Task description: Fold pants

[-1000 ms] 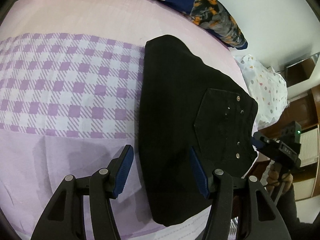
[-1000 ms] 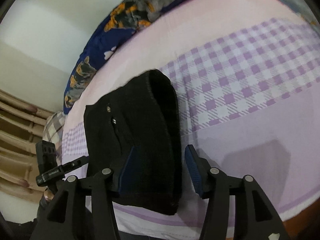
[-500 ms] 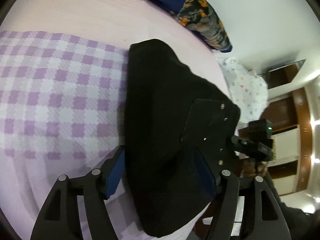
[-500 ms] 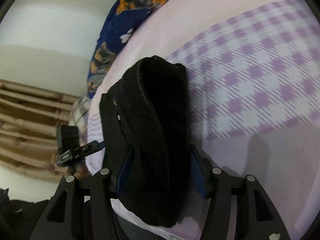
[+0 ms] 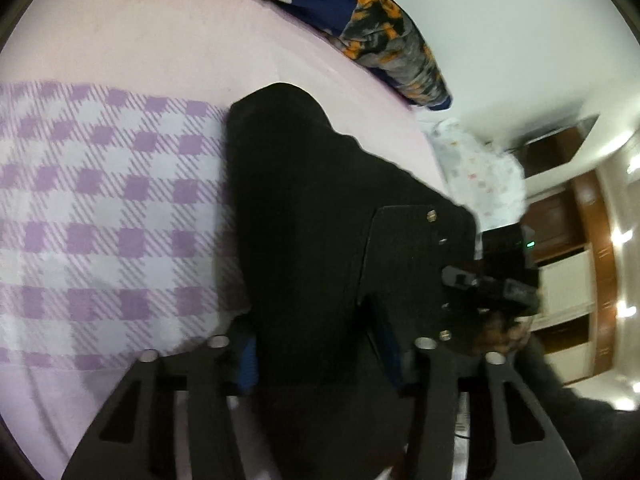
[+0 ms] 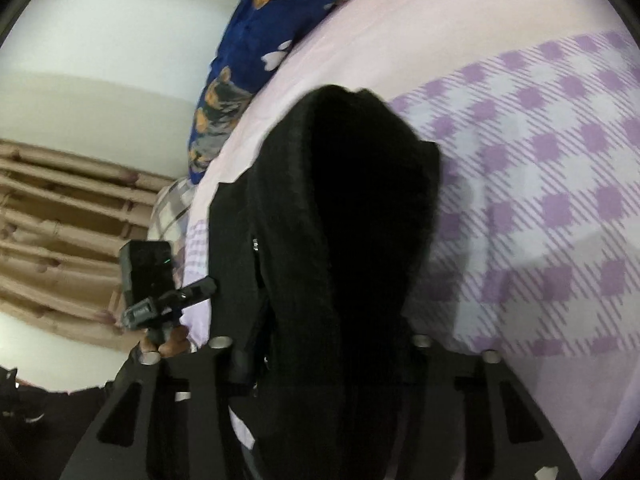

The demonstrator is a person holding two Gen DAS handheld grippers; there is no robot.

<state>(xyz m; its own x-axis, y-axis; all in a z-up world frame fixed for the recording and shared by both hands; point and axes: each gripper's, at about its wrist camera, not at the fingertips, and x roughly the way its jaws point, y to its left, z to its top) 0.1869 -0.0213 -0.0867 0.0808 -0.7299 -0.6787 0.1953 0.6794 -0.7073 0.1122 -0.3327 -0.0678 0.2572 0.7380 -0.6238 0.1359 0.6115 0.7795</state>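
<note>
The black pants [image 5: 312, 208] lie folded on the bed, with a studded back pocket [image 5: 416, 264] facing up. They also fill the middle of the right wrist view [image 6: 360, 208]. My left gripper [image 5: 320, 356] has its jaws wide apart astride the near end of the pants; the cloth sits between the blue pads without being pinched. My right gripper [image 6: 328, 356] is likewise open astride the other end of the folded pants. Each gripper shows in the other's view: the right one [image 5: 500, 280] and the left one [image 6: 160, 292].
The bed has a pink sheet [image 5: 140, 40] with a purple checked band [image 5: 100, 208]. A navy patterned pillow [image 5: 380, 28] lies at the far edge. A white dotted cloth [image 5: 476, 168] lies beside the bed. Beige curtains [image 6: 60, 220] hang at the left.
Both grippers have moved forward and down onto the pants, so the cloth now lies between their open jaws. The pants have stayed in place.
</note>
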